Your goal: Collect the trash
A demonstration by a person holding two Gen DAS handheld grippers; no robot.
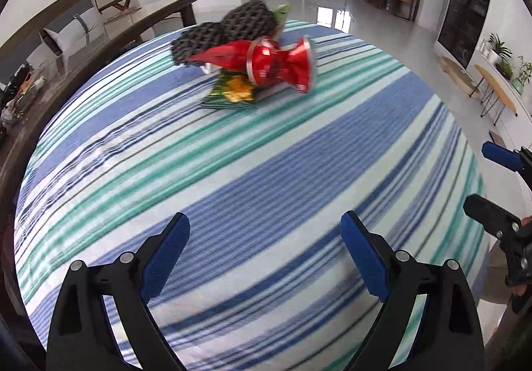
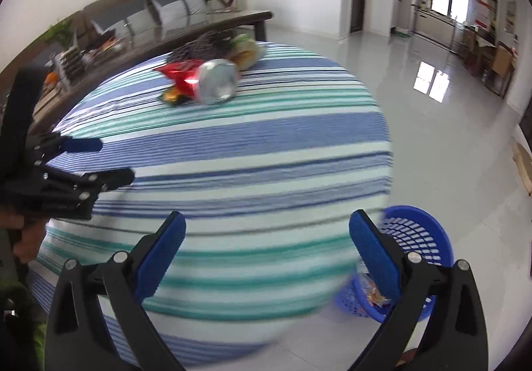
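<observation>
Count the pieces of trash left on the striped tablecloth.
5, clustered at the far end: crushed red can, red wrapper, black foam netting, yellow-green packet, pale bag. More may be hidden.

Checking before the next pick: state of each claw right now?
Left claw: open, nothing between the pads, over the striped tablecloth.
Right claw: open, nothing held, near the blue basket.

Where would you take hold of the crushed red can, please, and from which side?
Grip the can at its pinched waist, where the crushed middle is narrower than the two flared ends. It lies on its side atop the wrappers, so I would probably come from above, with fingers across the waist. Both the left gripper and the right gripper are open and empty.
</observation>
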